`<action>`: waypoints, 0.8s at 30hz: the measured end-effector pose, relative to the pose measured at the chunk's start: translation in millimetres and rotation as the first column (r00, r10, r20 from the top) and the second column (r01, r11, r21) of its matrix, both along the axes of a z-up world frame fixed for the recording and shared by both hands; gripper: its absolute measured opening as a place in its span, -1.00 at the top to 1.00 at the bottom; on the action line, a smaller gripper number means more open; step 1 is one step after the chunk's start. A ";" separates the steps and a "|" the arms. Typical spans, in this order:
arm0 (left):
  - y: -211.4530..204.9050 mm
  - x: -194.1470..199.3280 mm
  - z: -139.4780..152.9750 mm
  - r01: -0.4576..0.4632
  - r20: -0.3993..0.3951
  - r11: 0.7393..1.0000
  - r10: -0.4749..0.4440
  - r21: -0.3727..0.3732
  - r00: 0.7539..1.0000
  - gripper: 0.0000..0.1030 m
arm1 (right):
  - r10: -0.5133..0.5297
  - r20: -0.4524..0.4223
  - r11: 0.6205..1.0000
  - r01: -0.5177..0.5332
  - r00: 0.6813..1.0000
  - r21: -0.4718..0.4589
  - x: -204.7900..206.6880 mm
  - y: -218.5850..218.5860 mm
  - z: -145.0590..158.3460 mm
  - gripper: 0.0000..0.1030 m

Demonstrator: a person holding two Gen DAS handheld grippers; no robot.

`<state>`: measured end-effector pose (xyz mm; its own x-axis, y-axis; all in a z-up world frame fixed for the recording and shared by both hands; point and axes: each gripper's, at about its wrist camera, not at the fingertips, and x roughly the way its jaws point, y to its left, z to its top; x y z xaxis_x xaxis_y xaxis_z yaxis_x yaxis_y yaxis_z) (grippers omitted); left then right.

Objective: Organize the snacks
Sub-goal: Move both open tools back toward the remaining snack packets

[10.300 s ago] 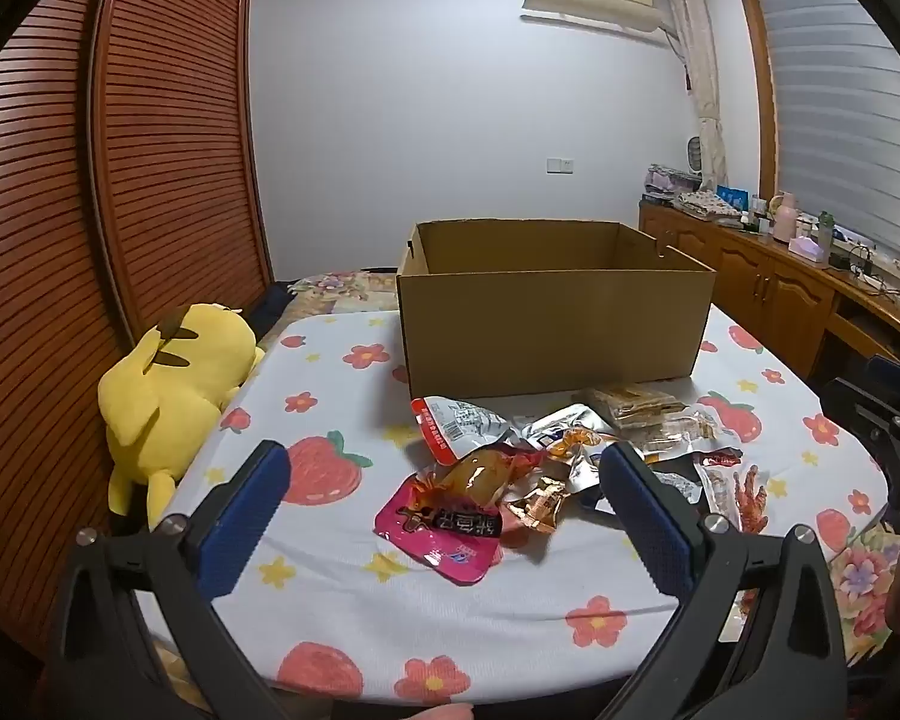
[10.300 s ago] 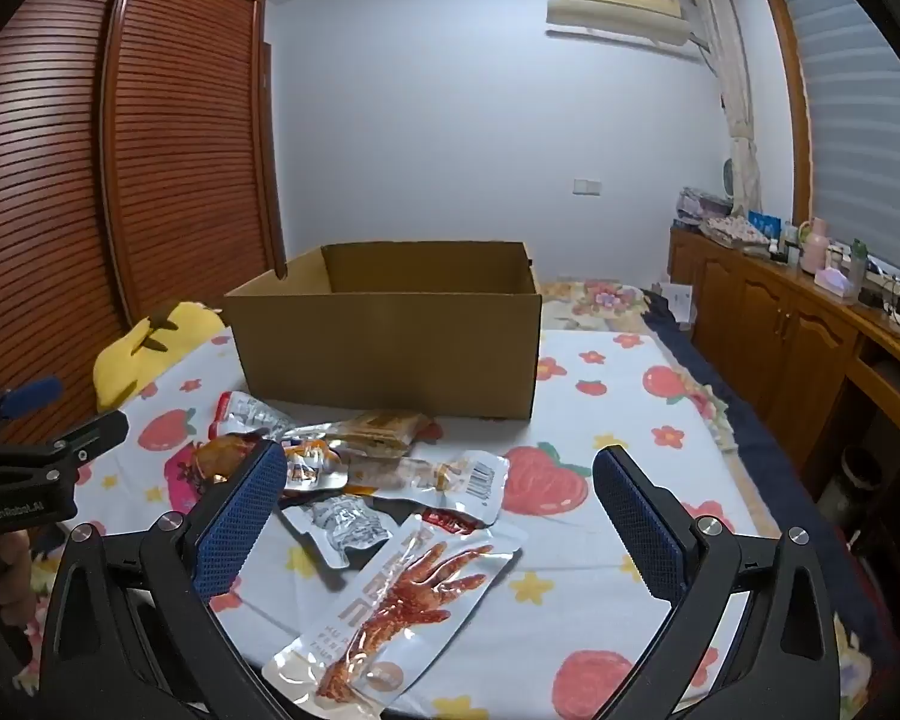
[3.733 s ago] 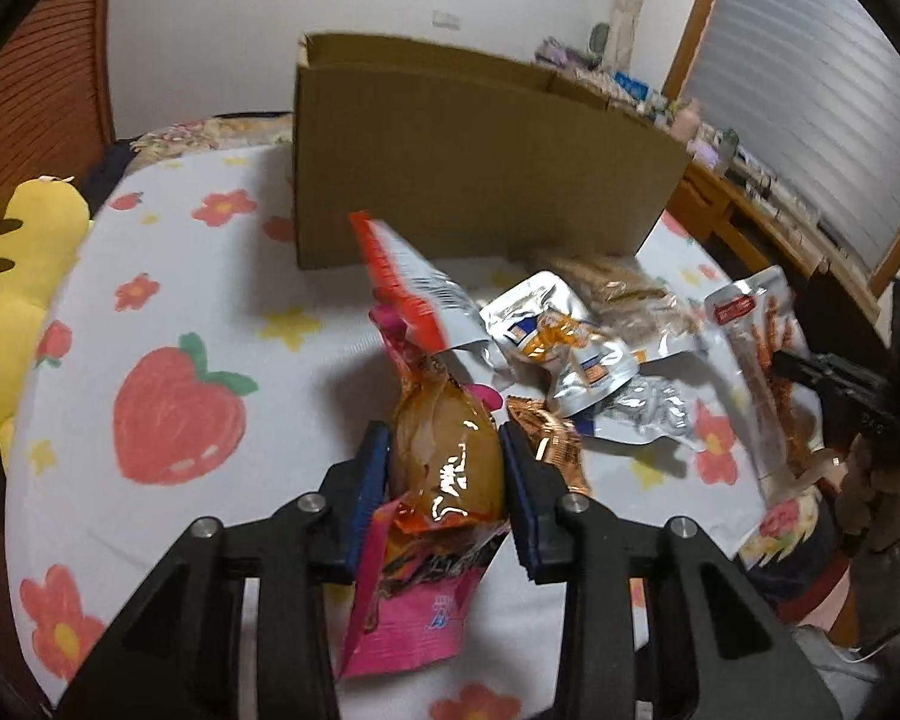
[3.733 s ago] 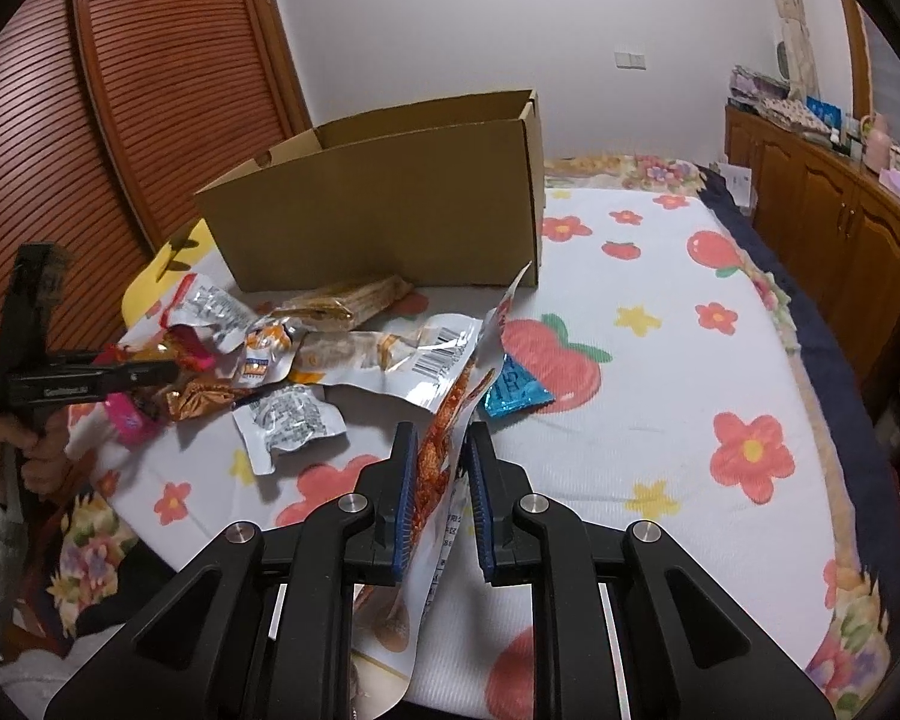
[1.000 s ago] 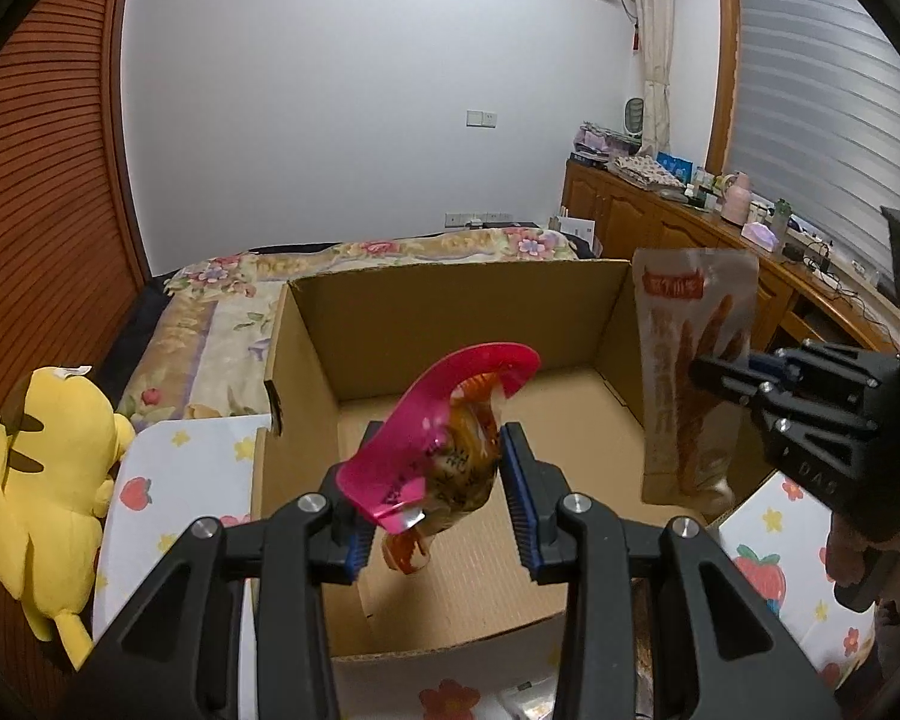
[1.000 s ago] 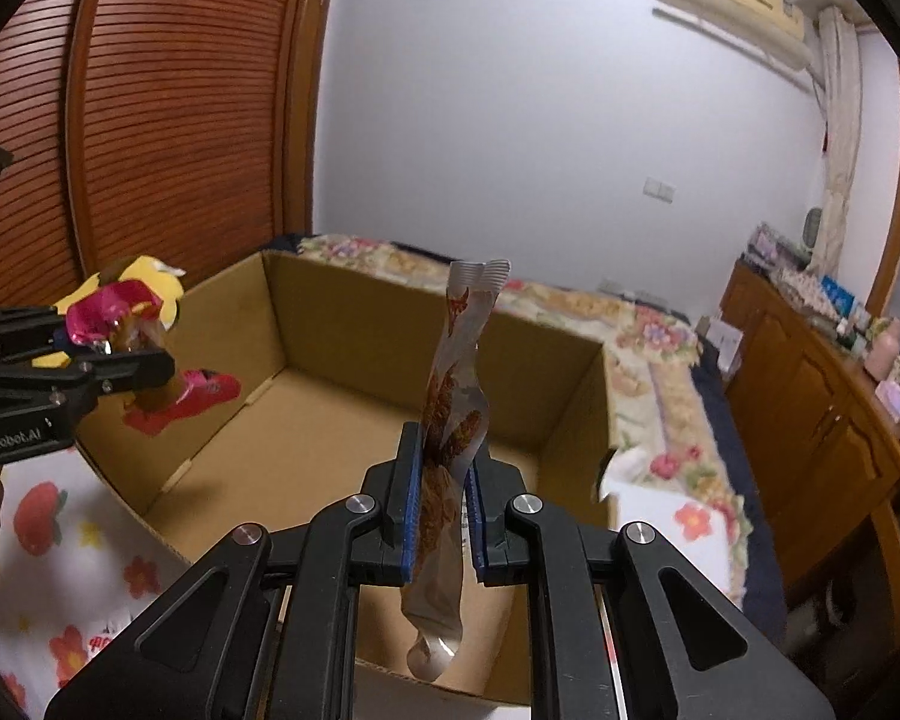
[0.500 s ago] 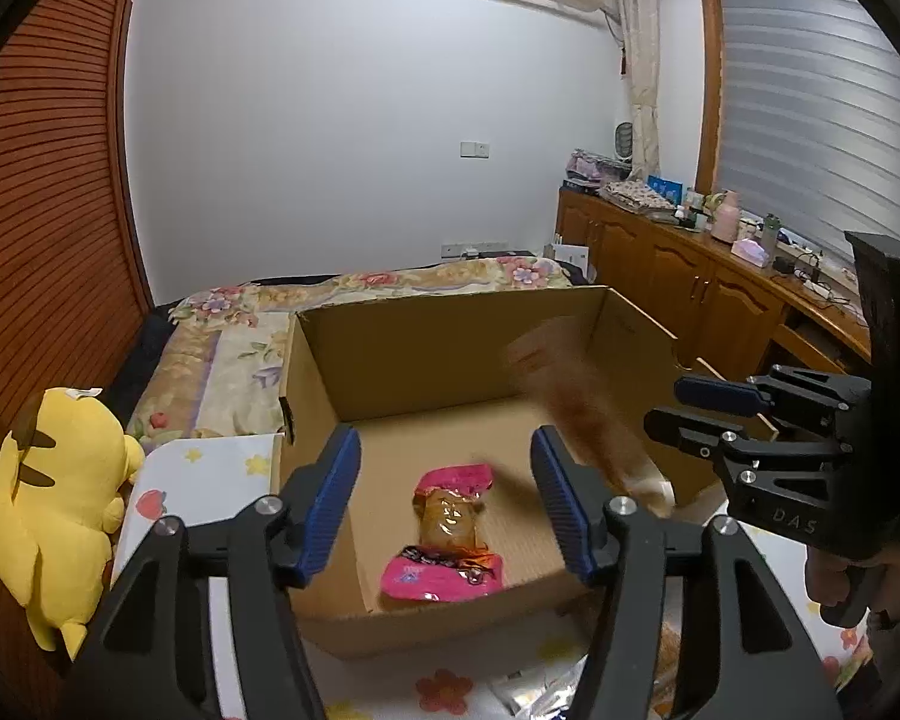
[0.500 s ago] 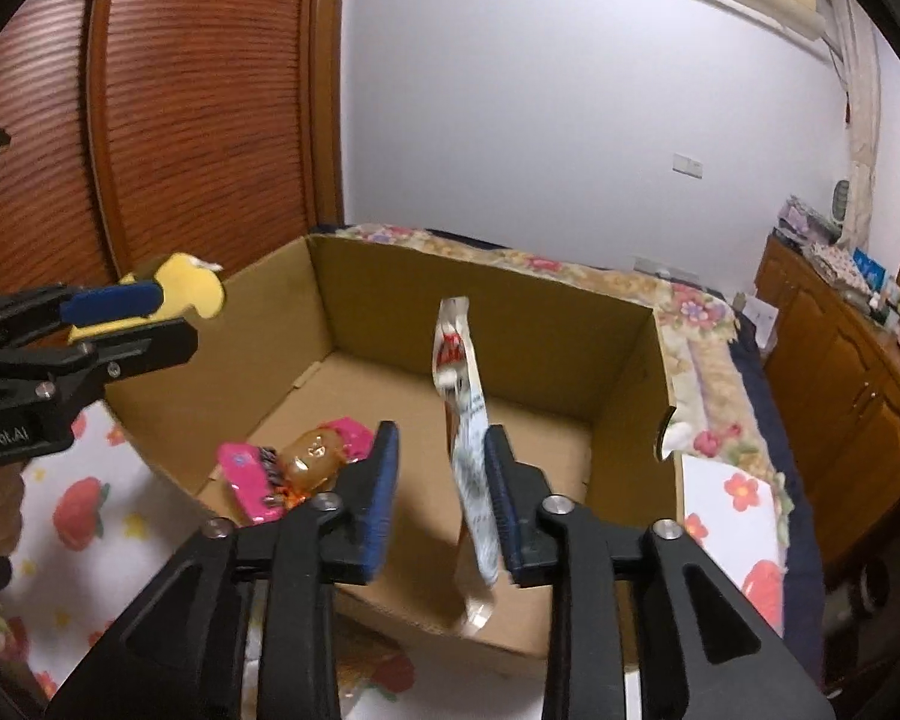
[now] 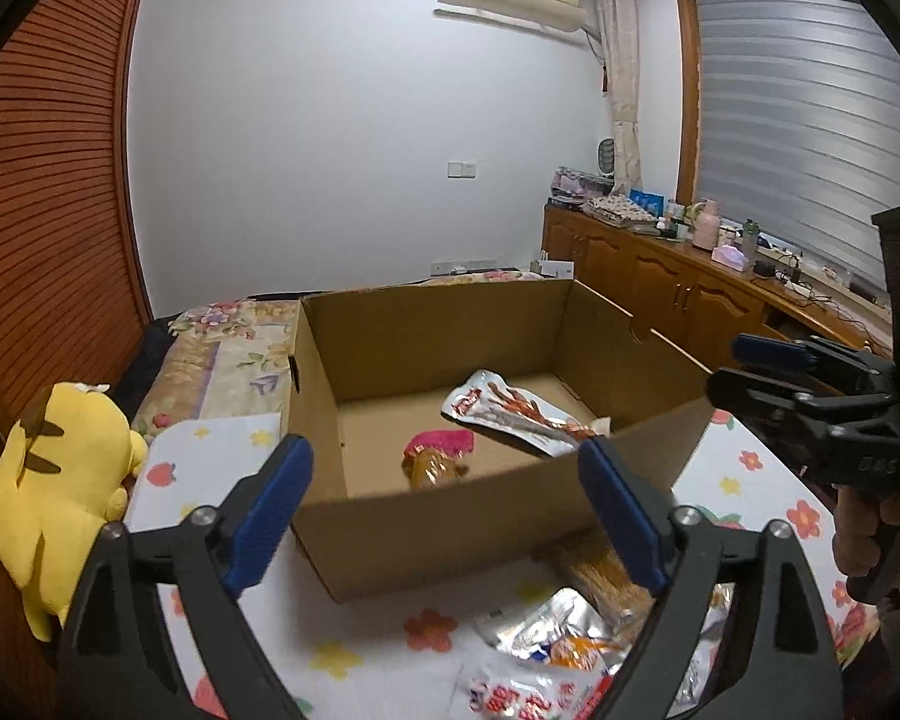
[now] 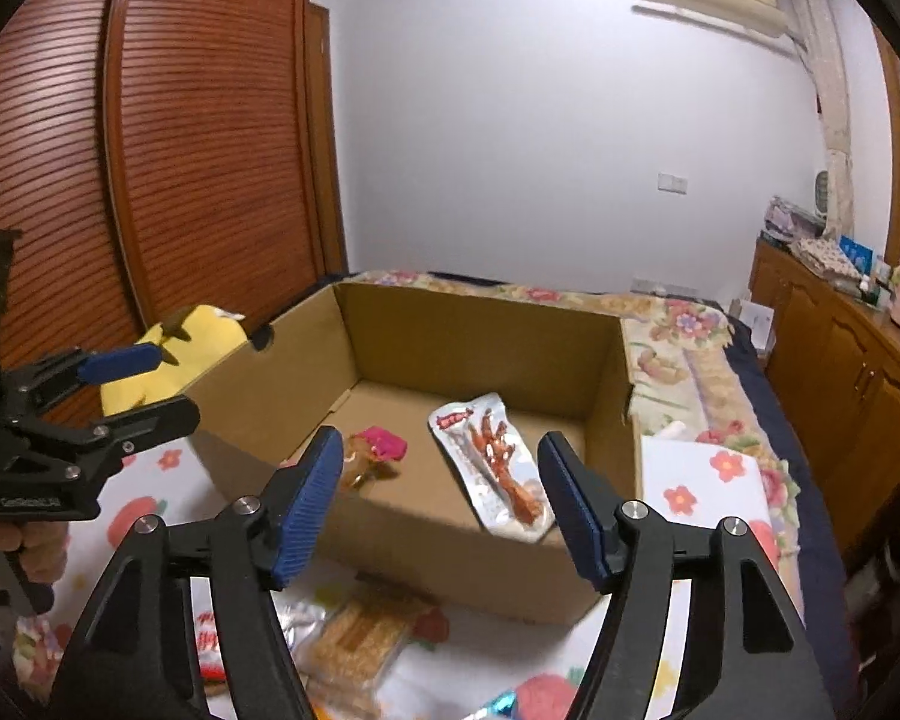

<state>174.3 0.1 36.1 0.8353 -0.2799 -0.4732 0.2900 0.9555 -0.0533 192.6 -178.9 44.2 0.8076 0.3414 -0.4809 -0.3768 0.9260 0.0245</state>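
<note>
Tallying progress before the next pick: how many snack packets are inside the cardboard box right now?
2. The pink packet lies on the left of the box floor; the long chicken-feet packet lies to its right. The near wall may hide others.

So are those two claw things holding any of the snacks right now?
No. The left gripper and right gripper have just been opening, nothing between them; both packets lie in the box.

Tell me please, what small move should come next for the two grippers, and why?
Probably bring both down toward the packets in front of the cardboard box. The left gripper and right gripper have just been opening and hold nothing; the pink packet and chicken-feet packet lie inside, while silver packets remain outside.
</note>
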 end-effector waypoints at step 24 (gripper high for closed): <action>-6.9 -60.9 -86.8 0.009 -0.172 1.000 -0.005 0.019 0.985 -0.91 | 0.007 -0.090 1.000 -0.009 0.996 -0.020 -70.6 -25.3 -64.7 -0.72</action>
